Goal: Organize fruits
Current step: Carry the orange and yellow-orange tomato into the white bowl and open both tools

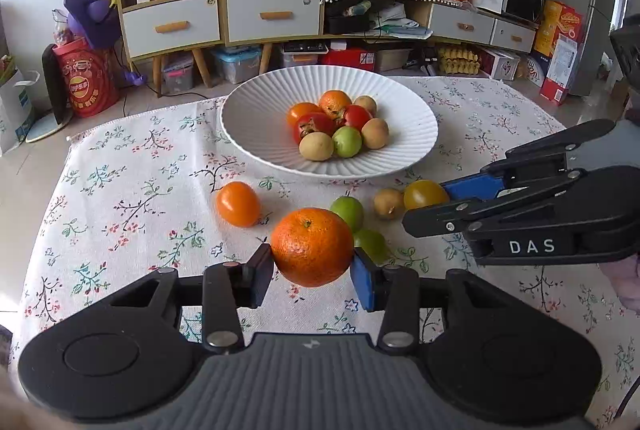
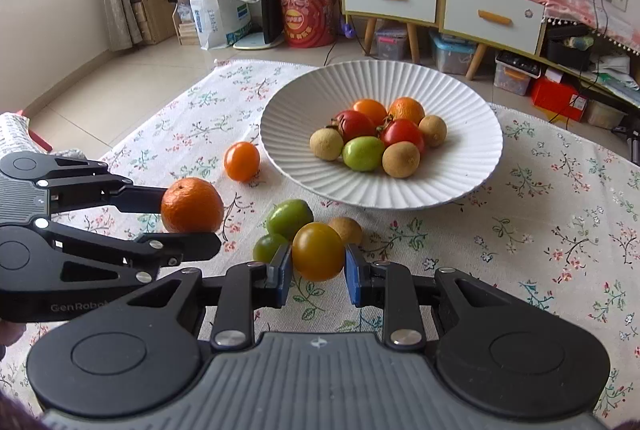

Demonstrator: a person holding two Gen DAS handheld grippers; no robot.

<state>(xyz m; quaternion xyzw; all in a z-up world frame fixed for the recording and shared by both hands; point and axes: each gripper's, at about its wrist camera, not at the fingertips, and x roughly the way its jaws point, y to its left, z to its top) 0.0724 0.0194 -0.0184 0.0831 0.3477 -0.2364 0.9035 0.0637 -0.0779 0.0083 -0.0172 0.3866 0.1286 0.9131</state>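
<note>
Left tongs (image 1: 312, 262) clenched the mandarin (image 1: 312, 247), right tongs (image 2: 318, 266) the yellow tomato (image 2: 318, 251), both short of the plate (image 2: 480, 165) (presumably bound there)

Mandarin (image 1: 312, 248) hanging clamped above desk; yellow tomato (image 2: 318, 250) likewise; eight fruits sitting in ribbed white plate (image 1: 256, 117) (clustered centrally).

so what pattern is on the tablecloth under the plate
White fabric tablecloth with small floral sprigs: dark branches, pink and red blossoms, green leaves. It shows best in the right wrist view.

I see a plate (image 1: 256, 133) on the tablecloth (image 1: 120, 197), fruit heaped inside. Before it lie loose fruits (image 1: 238, 203).
</note>
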